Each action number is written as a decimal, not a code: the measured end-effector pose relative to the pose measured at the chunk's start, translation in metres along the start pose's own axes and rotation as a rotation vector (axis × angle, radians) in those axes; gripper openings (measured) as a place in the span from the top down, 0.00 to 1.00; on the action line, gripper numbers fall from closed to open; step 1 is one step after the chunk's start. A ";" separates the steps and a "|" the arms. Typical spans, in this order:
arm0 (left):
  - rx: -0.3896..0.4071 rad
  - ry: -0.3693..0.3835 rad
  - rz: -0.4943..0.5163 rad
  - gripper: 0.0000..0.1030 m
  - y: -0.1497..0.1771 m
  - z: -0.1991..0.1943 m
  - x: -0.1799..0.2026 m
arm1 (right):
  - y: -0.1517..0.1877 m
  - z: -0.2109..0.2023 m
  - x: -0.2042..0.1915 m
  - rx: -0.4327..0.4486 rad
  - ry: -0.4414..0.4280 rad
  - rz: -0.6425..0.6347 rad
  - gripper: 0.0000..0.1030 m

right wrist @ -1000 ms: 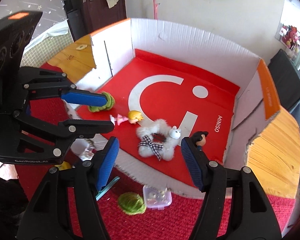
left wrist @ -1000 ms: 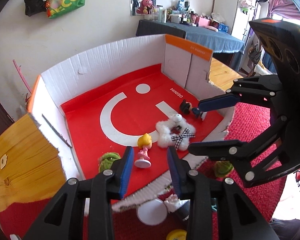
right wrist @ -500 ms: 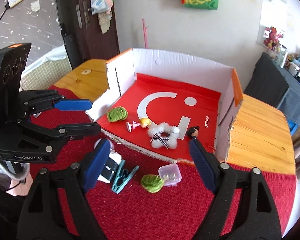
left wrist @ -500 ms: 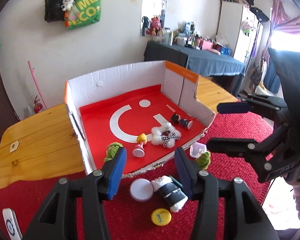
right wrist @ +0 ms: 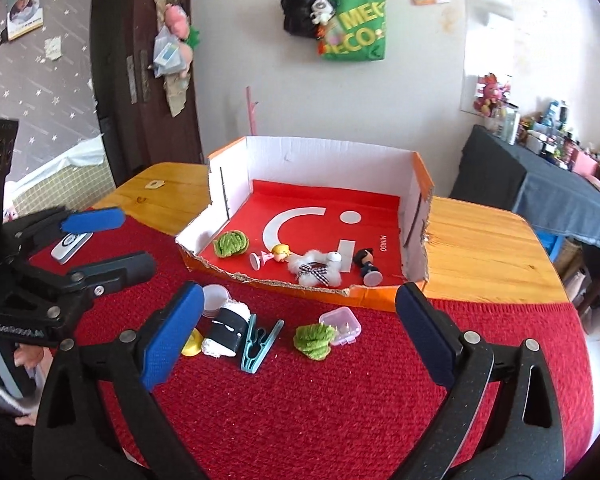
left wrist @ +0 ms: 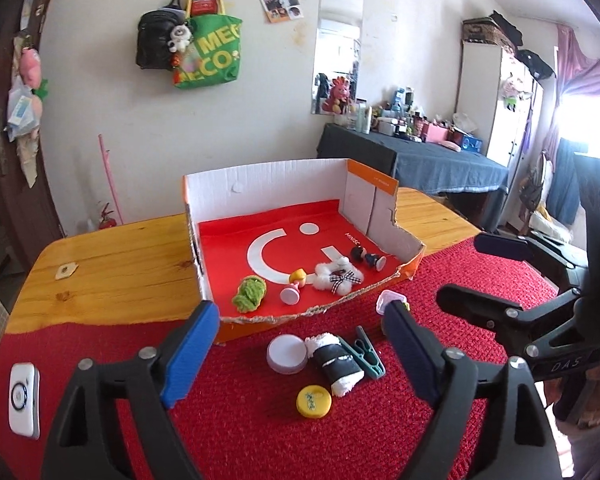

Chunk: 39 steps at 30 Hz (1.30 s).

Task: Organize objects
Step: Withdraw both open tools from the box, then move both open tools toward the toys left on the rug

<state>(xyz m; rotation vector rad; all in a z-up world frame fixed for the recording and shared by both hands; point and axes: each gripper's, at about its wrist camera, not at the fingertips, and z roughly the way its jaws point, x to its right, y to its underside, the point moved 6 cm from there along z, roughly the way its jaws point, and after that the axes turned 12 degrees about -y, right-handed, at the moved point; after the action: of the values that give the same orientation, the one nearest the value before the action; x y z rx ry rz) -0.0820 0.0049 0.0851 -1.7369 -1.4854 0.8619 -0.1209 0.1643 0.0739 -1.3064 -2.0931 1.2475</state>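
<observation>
A white cardboard box (left wrist: 268, 184) with a red floor holds a green knit ball (left wrist: 250, 293), a blonde figurine (left wrist: 294, 286), a white fluffy toy (left wrist: 338, 276) and a dark-haired figurine (left wrist: 366, 257). On the red mat in front lie a white lid (left wrist: 287, 354), a black-and-white roll (left wrist: 338, 364), a teal clip (left wrist: 366, 350), a yellow cap (left wrist: 314, 400), a small pink case (right wrist: 340, 325) and a second green ball (right wrist: 314, 340). My left gripper (left wrist: 300, 316) and right gripper (right wrist: 300, 300) hover above these, jaws opening, nothing between them.
The red mat (right wrist: 340, 420) covers the near half of a wooden table (left wrist: 120, 256). A white flat device (left wrist: 24, 400) lies at the mat's left edge. Bags hang on the far wall, and a cluttered dark table (left wrist: 440, 160) stands at the back right.
Both grippers have drawn back and up from the box's front edge, and both pairs of jaws have spread much wider. The loose things on the mat have come into view.
</observation>
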 end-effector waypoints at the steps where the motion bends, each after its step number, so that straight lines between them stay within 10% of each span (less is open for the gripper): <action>1: 0.001 -0.003 -0.007 0.11 0.002 -0.002 0.000 | 0.002 -0.001 0.001 0.009 0.005 0.009 0.04; 26: -0.250 -0.009 -0.142 0.06 0.086 0.052 -0.004 | 0.071 0.028 0.034 -0.084 0.070 0.191 0.02; 39: -0.295 -0.075 -0.018 0.14 0.094 0.065 0.000 | 0.068 0.032 0.039 -0.099 0.052 0.207 0.02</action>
<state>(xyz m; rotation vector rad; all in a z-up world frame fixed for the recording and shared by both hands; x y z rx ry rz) -0.0854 -0.0006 -0.0294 -1.9156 -1.7467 0.7335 -0.1268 0.1940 -0.0057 -1.6170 -2.0476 1.1892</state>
